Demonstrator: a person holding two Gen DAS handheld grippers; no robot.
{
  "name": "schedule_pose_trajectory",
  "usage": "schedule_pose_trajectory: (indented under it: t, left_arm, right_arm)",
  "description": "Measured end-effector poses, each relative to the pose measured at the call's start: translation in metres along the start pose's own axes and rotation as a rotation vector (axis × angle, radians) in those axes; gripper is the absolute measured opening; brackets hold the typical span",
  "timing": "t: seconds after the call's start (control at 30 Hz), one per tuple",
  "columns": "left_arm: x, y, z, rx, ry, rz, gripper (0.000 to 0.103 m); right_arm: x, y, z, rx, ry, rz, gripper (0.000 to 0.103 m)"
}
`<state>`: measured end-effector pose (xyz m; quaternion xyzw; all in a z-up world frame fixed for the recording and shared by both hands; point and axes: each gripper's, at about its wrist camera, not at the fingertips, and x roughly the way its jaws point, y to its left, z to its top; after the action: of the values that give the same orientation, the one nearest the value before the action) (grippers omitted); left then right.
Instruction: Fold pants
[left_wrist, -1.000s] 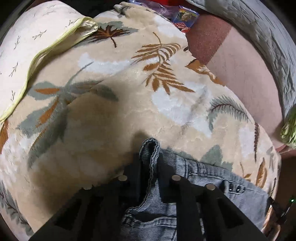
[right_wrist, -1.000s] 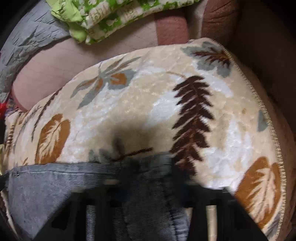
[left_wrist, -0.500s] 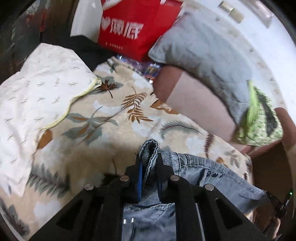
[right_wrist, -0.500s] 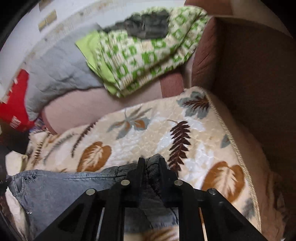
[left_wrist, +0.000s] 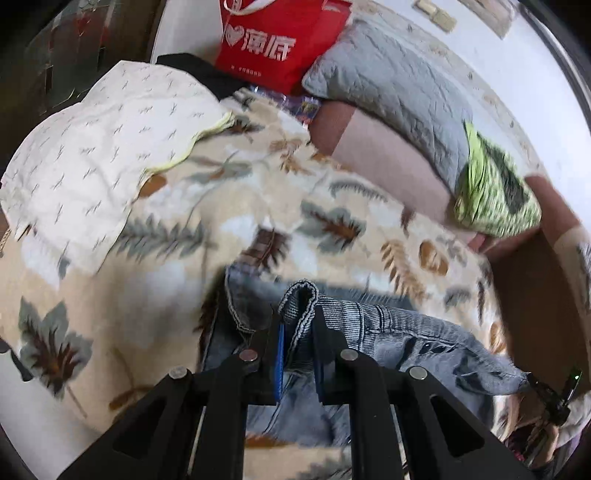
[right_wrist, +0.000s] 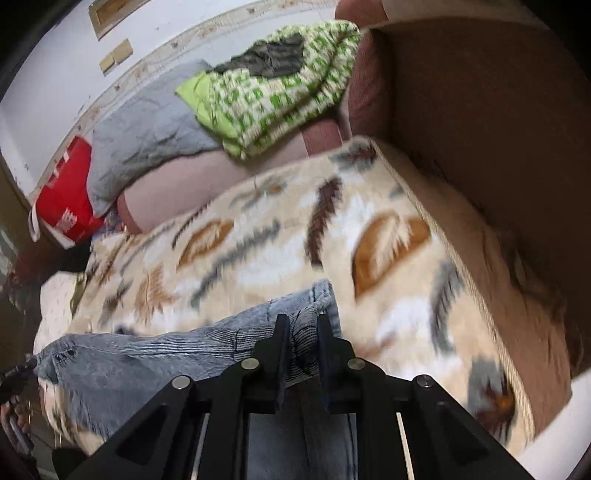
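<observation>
Grey-blue denim pants (left_wrist: 399, 332) hang stretched between my two grippers above a beige leaf-print blanket (left_wrist: 184, 266). My left gripper (left_wrist: 297, 317) is shut on one corner of the waistband, which pokes up between its fingers. My right gripper (right_wrist: 300, 325) is shut on the other waistband corner of the pants (right_wrist: 147, 354). The buttons of the fly show near the far end of the band in each view. The legs hang below and are mostly hidden behind the gripper bodies.
A white patterned pillow (left_wrist: 92, 166) lies on the blanket at the left. A grey quilted cushion (left_wrist: 399, 88), a green patterned cloth (right_wrist: 273, 92) and a red bag (left_wrist: 280, 40) sit along the back. The brown sofa arm (right_wrist: 480, 110) rises at the right.
Both grippers have risen and pulled back from the blanket with the waistband held. The pants have lifted off the blanket and the view now takes in the cushions and wall.
</observation>
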<state>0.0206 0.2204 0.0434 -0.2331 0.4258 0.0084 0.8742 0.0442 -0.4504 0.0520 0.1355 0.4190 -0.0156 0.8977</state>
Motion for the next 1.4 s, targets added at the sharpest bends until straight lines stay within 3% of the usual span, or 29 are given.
schedule_pose_trajectory:
  t: [0.23,0.43,0.47,0.53,0.6,0.67,0.7,0.73,0.83,0.93,1.03,1.1,1.23,1.27,1.3,1.33,1.4]
  left_arm:
    - [0.0,0.016,-0.028,0.0,0.041,0.008,0.013]
    - [-0.008,0.014,-0.021,-0.009,0.022,-0.021,0.013]
    - [-0.009,0.014,-0.022,-0.006,0.021,-0.025,0.014]
    - [-0.005,0.022,-0.026,-0.026,0.055,-0.029,0.015]
    - [-0.004,0.033,-0.031,-0.056,0.09,-0.013,0.02]
    - [-0.009,0.049,-0.037,-0.109,0.105,0.001,0.022]
    - [-0.014,0.056,-0.039,-0.136,0.095,0.029,0.023]
    - [-0.023,0.061,-0.038,-0.156,0.07,0.057,0.023]
    - [-0.039,0.059,-0.029,-0.16,0.002,0.082,0.03]
    - [-0.038,0.035,-0.024,-0.122,-0.017,0.037,0.045]
    - [-0.016,0.002,-0.029,-0.026,0.004,0.016,0.051]
    - [0.004,-0.012,-0.033,0.017,0.036,0.017,0.051]
    - [0.054,-0.023,-0.052,0.066,0.121,0.089,0.051]
    - [0.063,-0.021,-0.055,0.06,0.139,0.106,0.051]
    - [0.071,-0.017,-0.058,0.048,0.155,0.119,0.051]
    - [0.076,-0.013,-0.061,0.042,0.154,0.122,0.051]
    - [0.077,-0.012,-0.062,0.058,0.127,0.139,0.053]
  right_arm:
    - [0.012,-0.034,-0.069,0.048,0.146,0.005,0.016]
    - [0.0,-0.04,-0.071,0.067,0.12,0.024,0.016]
    - [0.003,-0.039,-0.071,0.044,0.143,0.022,0.016]
    - [0.023,-0.038,-0.079,-0.002,0.275,0.019,0.018]
    - [0.032,-0.043,-0.096,-0.019,0.355,0.003,0.024]
    - [0.023,-0.049,-0.099,-0.002,0.332,-0.006,0.04]
    - [0.018,-0.053,-0.098,0.017,0.316,-0.014,0.056]
    - [0.01,-0.058,-0.094,0.044,0.289,-0.032,0.059]
    - [-0.008,-0.061,-0.074,0.085,0.206,-0.064,0.059]
    - [-0.014,-0.046,-0.051,0.096,0.142,-0.03,0.066]
    - [0.005,-0.024,-0.03,0.049,0.178,0.028,0.068]
    - [0.025,-0.02,-0.018,0.057,0.203,0.015,0.068]
    - [0.074,-0.037,-0.001,0.168,0.294,0.031,0.068]
    - [0.085,-0.037,0.001,0.175,0.336,0.067,0.068]
    - [0.091,-0.033,0.004,0.15,0.358,0.088,0.052]
    - [0.09,-0.027,0.006,0.12,0.348,0.07,0.021]
    - [0.074,-0.02,0.018,0.077,0.257,0.012,0.012]
